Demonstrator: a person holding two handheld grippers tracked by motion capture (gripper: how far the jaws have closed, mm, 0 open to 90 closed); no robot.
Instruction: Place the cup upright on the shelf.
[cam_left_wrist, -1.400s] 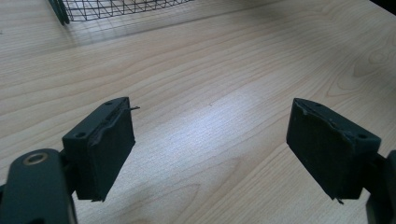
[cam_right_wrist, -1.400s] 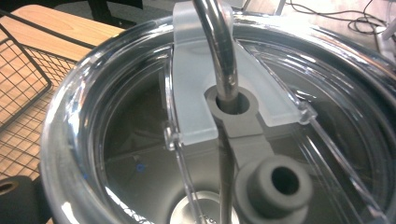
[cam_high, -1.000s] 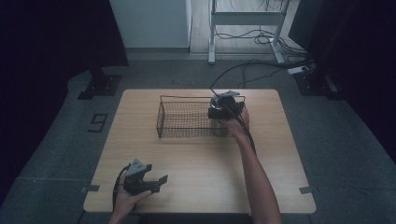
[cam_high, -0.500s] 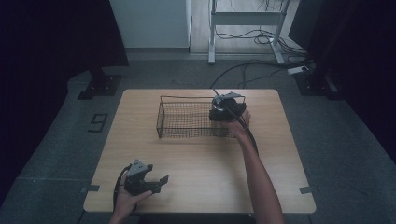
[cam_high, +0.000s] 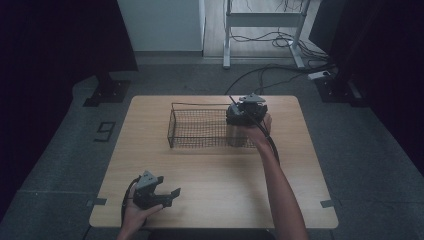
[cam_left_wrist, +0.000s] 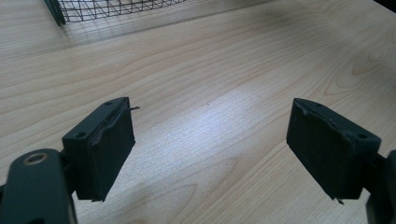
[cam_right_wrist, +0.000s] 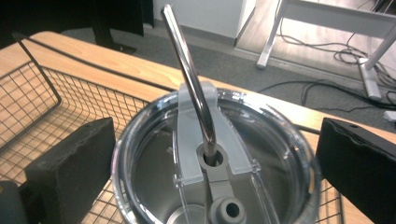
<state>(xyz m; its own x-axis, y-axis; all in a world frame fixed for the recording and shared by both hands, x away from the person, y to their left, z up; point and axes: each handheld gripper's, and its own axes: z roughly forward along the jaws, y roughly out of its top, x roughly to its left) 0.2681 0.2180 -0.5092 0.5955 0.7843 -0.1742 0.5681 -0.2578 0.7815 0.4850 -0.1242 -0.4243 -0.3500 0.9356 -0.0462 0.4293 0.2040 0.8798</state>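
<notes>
Straddling clear-lidded tumbler (cam_right_wrist: 215, 186) (steel straw (cam_right_wrist: 189, 74)) | wire basket (cam_high: 200, 127) | both jaws wide, empty

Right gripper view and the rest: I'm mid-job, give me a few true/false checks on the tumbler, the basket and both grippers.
1. The tumbler stands upright in the wire basket. True.
2. The right gripper clamps the tumbler's lid. False: its jaws have just been opening and stand apart on either side of the lid, with gaps showing.
3. A metal straw passes through the clear lid. True.
4. The left gripper holds a spoon. False: its jaws are open over bare table with nothing between them.
5. The basket sits at the table's near edge, by the left hand. False: it sits toward the far side, apart from that hand.
</notes>
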